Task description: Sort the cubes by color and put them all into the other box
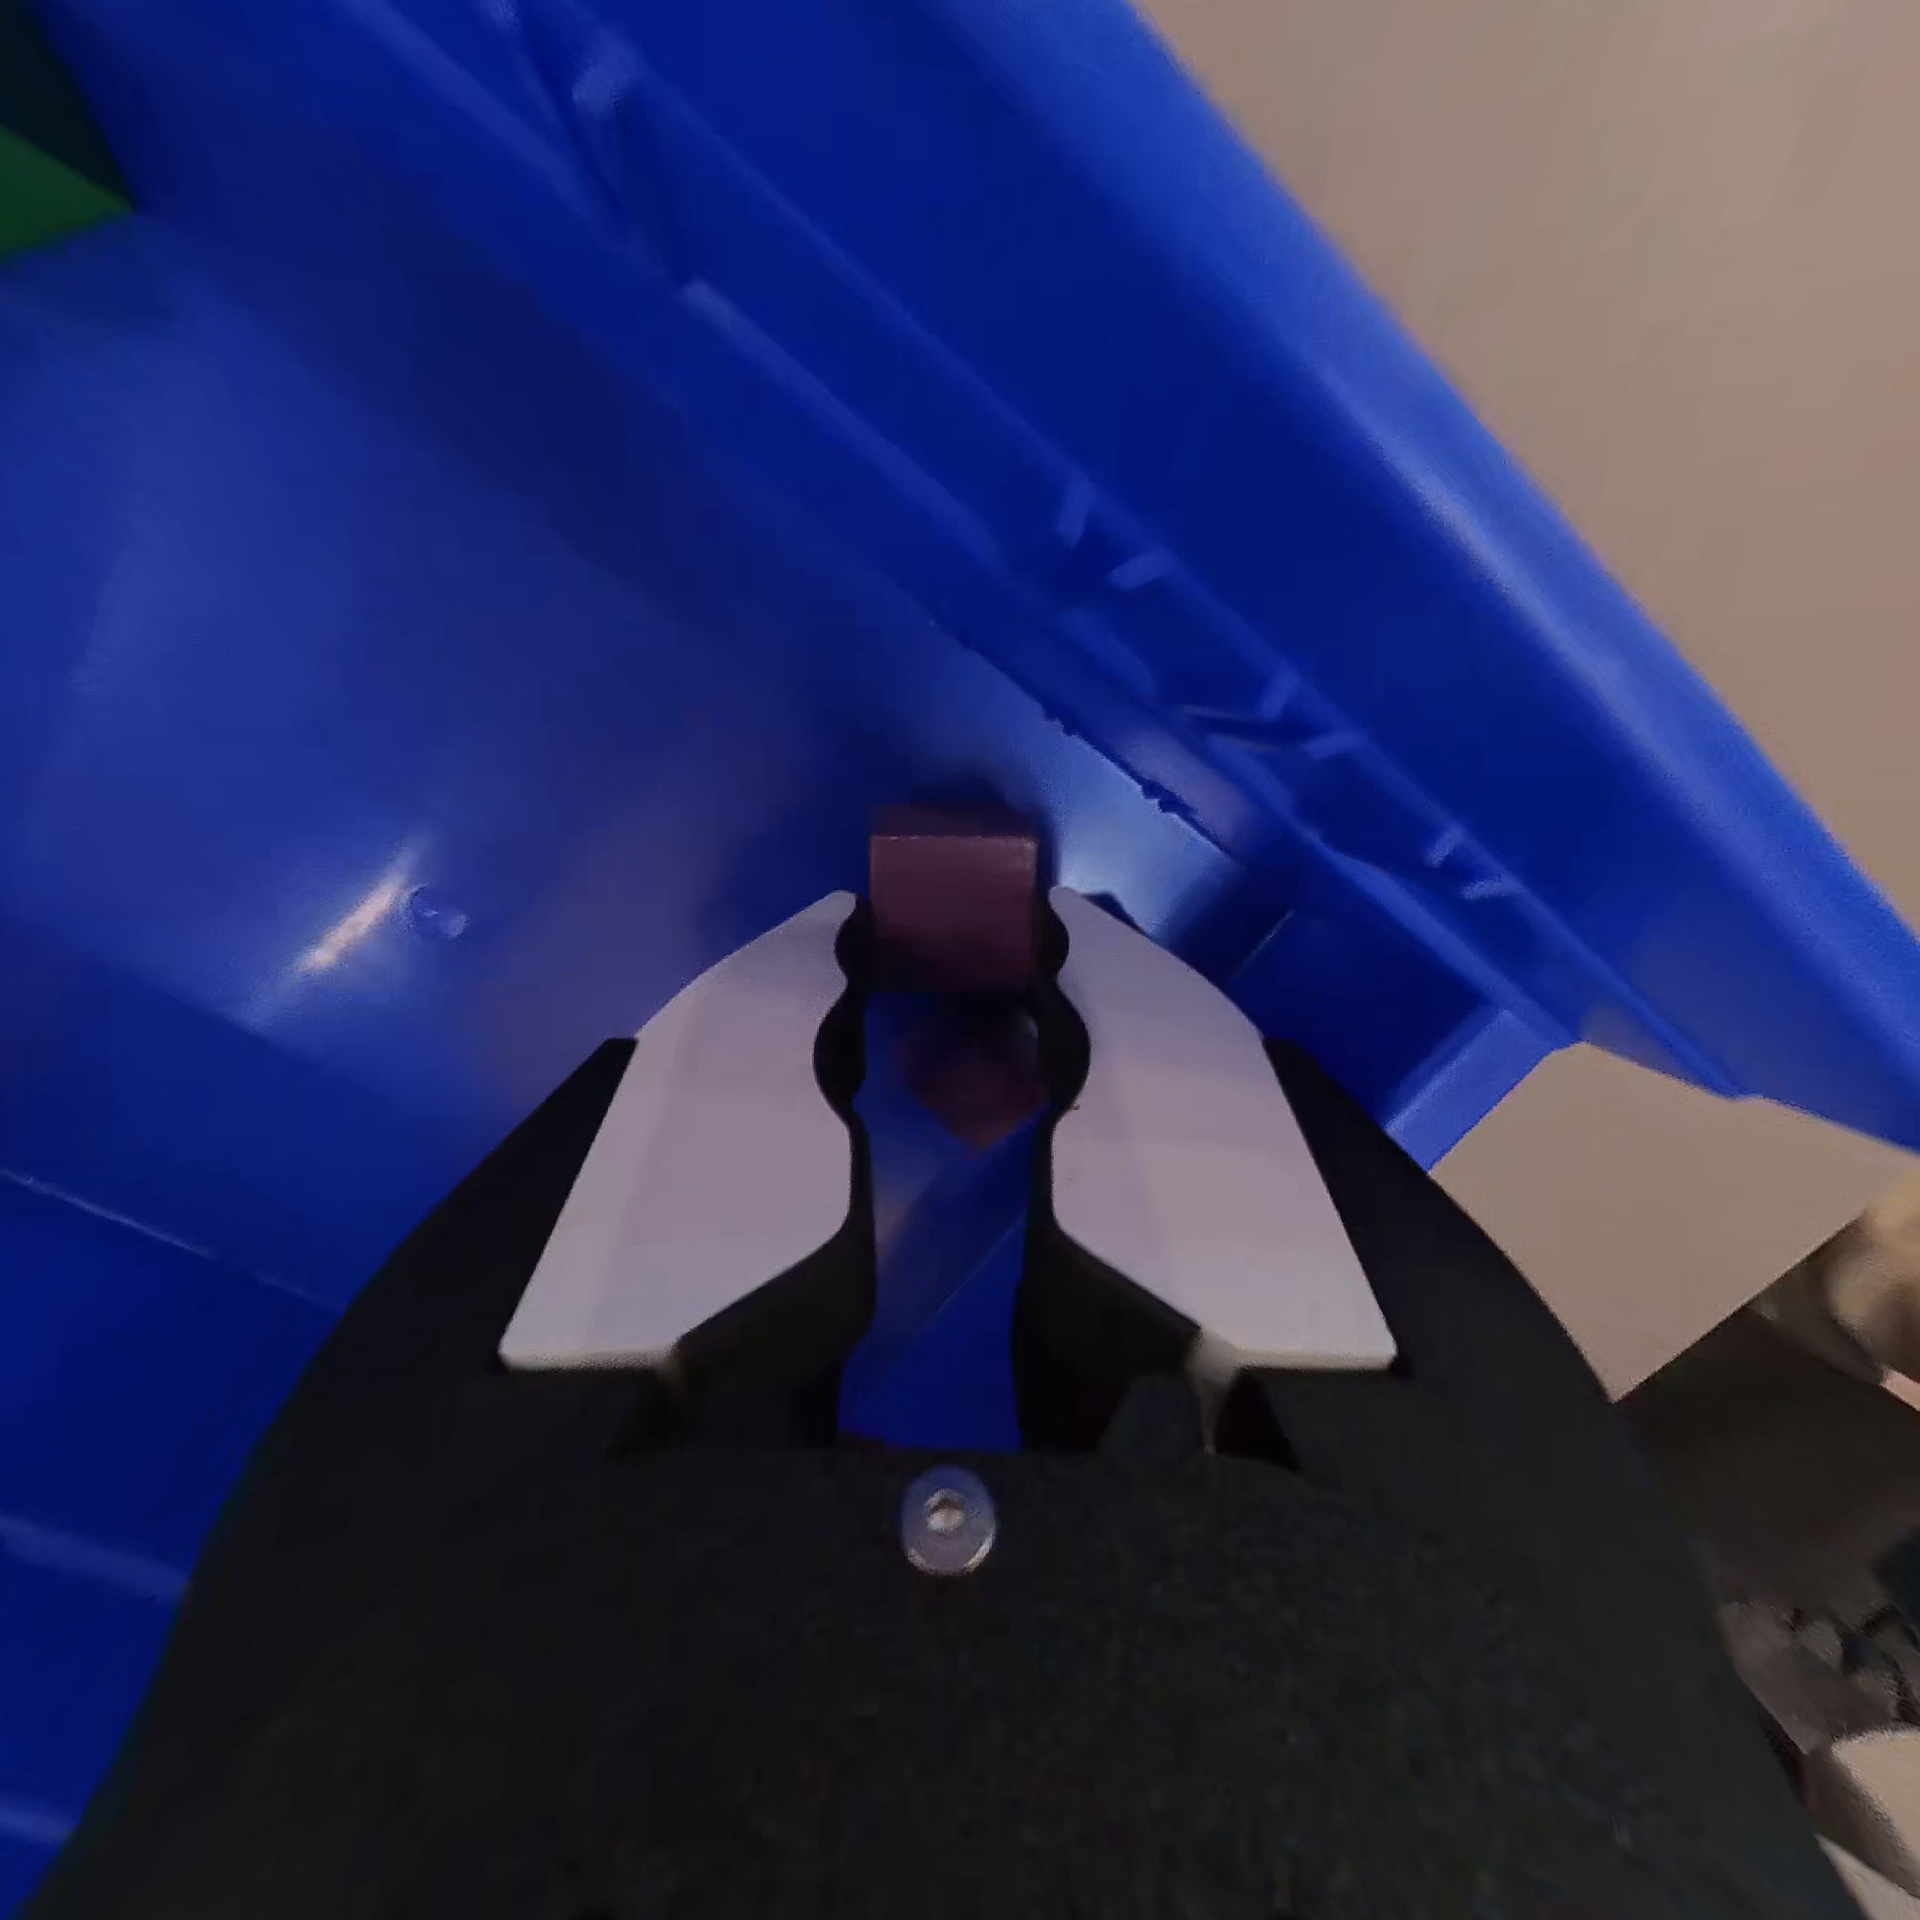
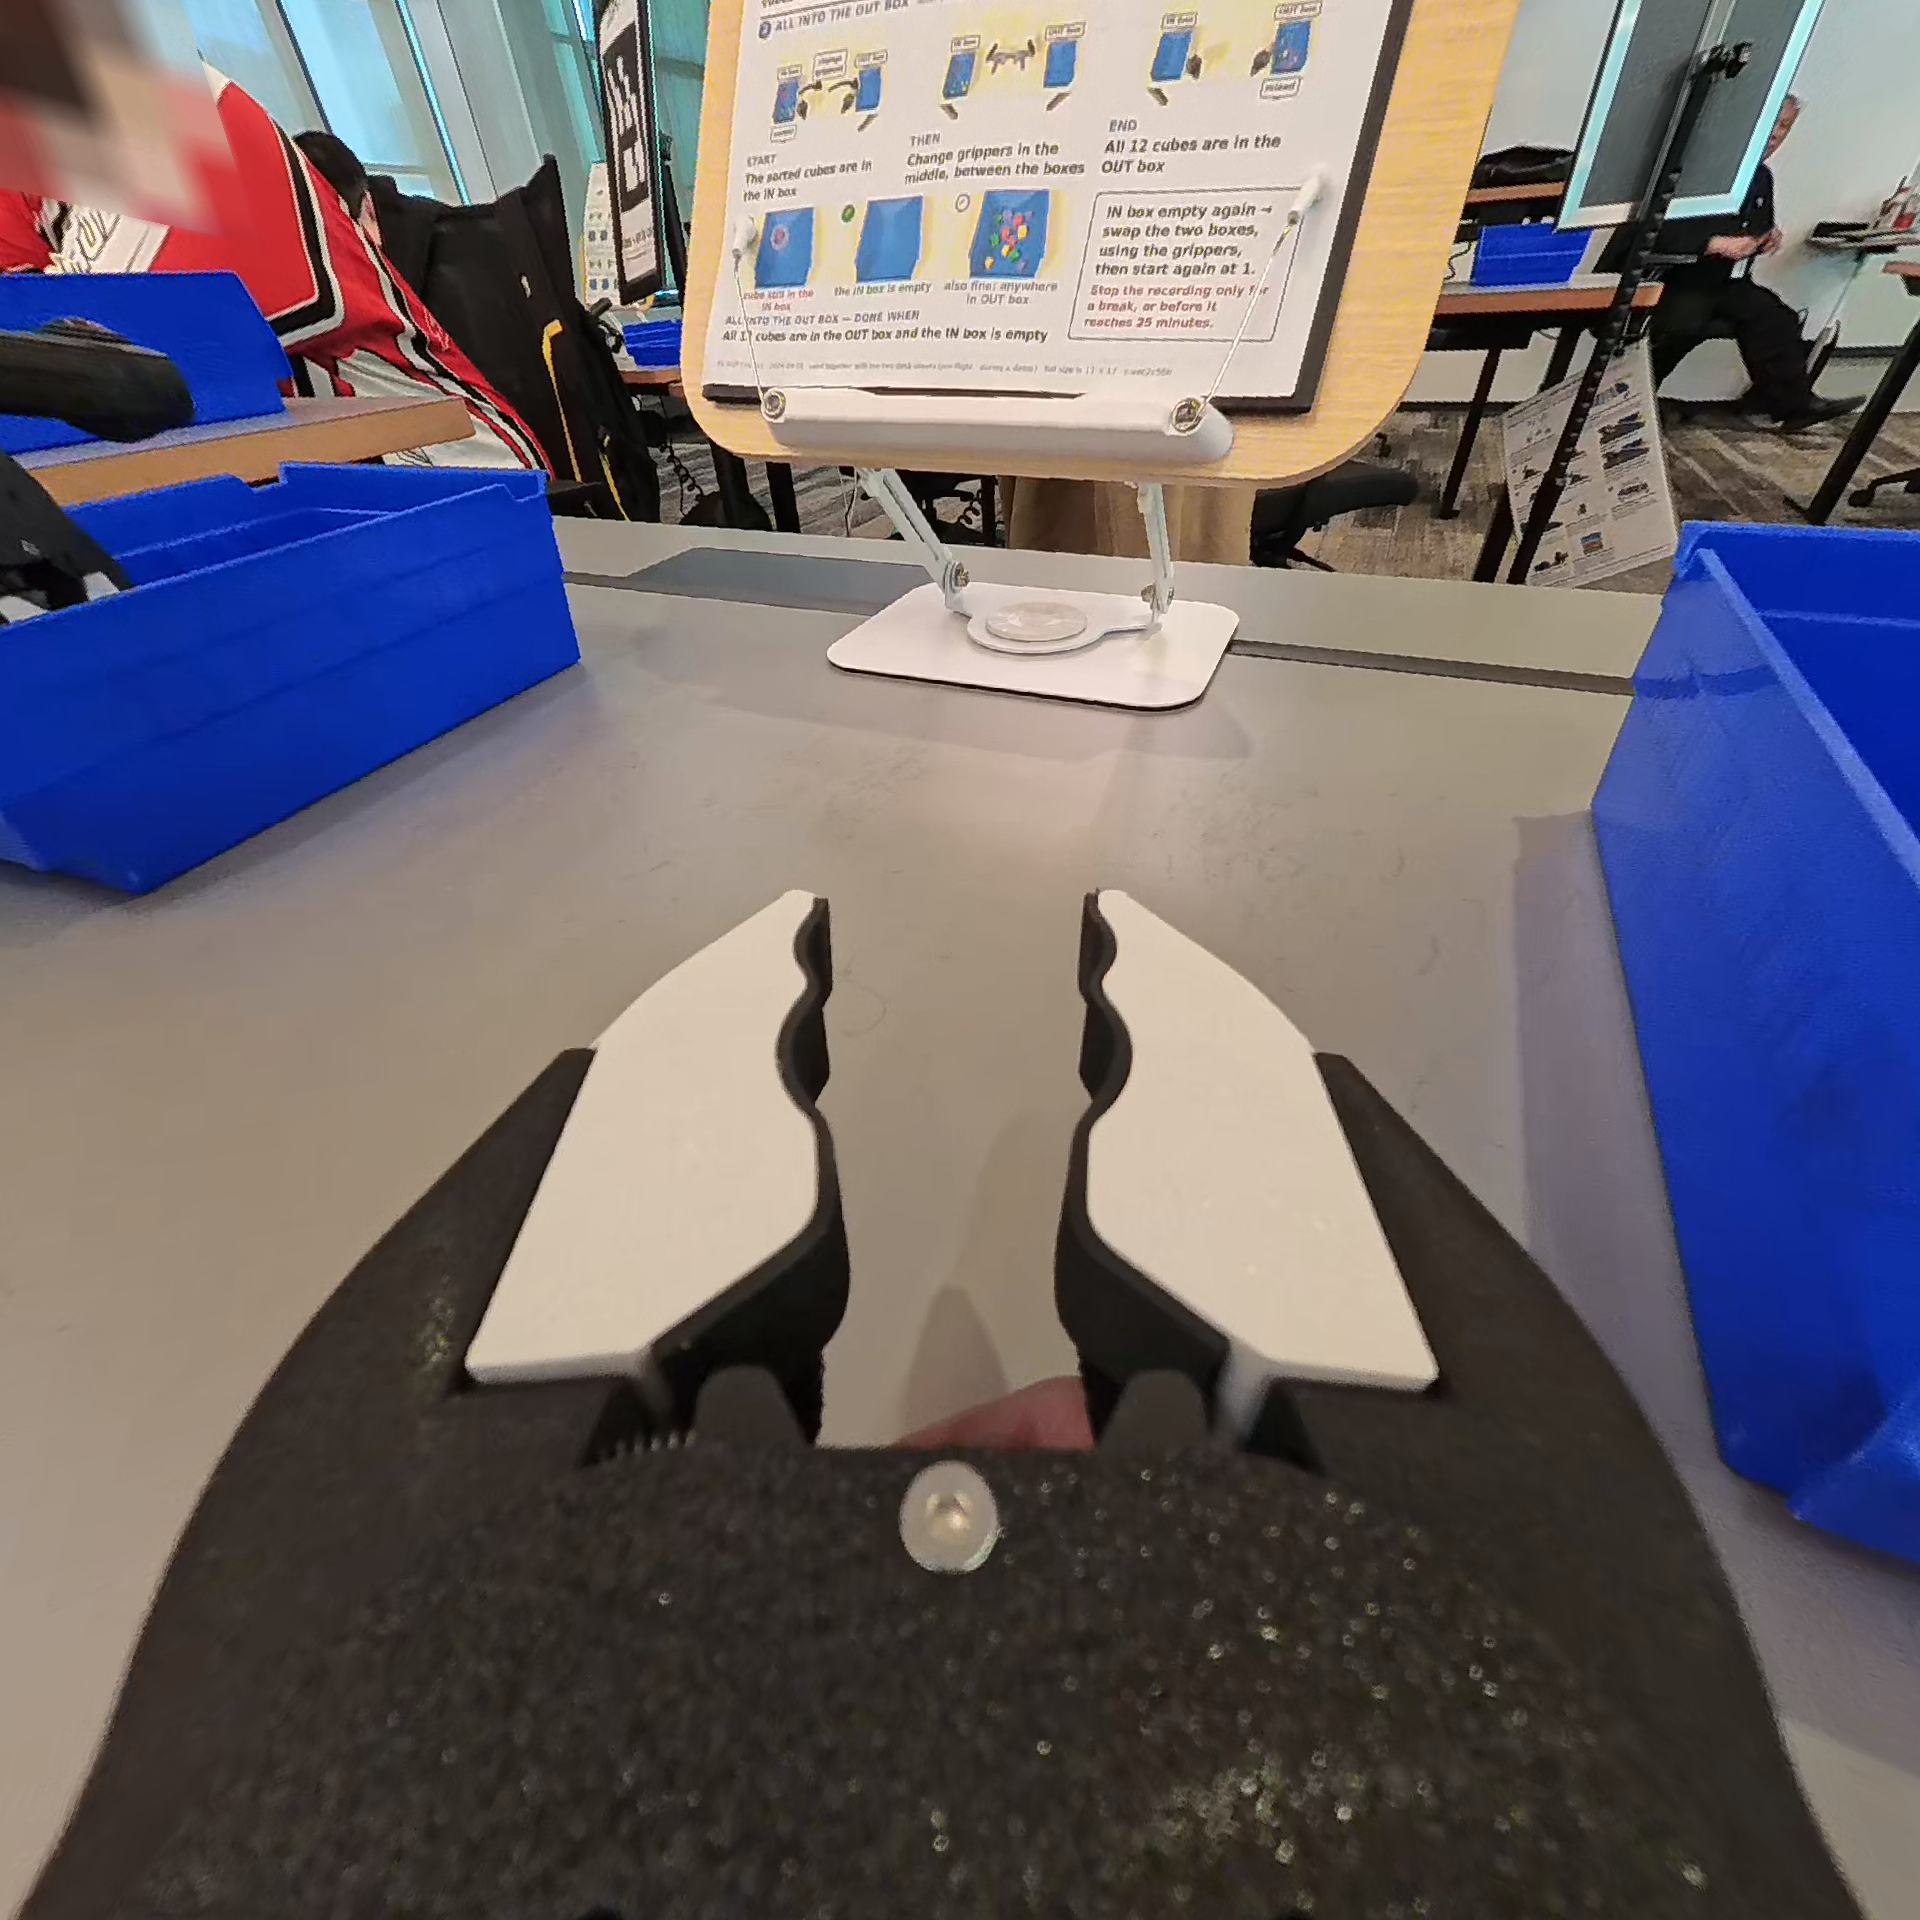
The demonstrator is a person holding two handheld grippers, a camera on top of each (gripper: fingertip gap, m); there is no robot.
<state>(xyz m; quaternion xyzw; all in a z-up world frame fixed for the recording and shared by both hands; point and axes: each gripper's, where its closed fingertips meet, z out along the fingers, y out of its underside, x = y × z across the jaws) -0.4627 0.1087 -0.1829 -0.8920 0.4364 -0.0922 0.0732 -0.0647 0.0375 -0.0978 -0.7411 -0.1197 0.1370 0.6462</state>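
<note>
A blue box [image 1: 520, 623] fills the left wrist view. Inside it, near a wall, a small dull-purple cube [image 1: 953, 906] sits pinched at the left claw's [image 1: 953, 935] tips. The right claw [image 2: 956, 925] hovers spread wide over the grey desk [image 2: 935, 790], holding nothing.

Printed text with small diagrams is carried on a white instruction sheet [image 2: 1023, 187] clipped to a wooden stand [image 2: 1382, 343] behind the tabletop [image 2: 935, 810]. A second printed sheet [image 2: 1590, 468] is seen farther right.
</note>
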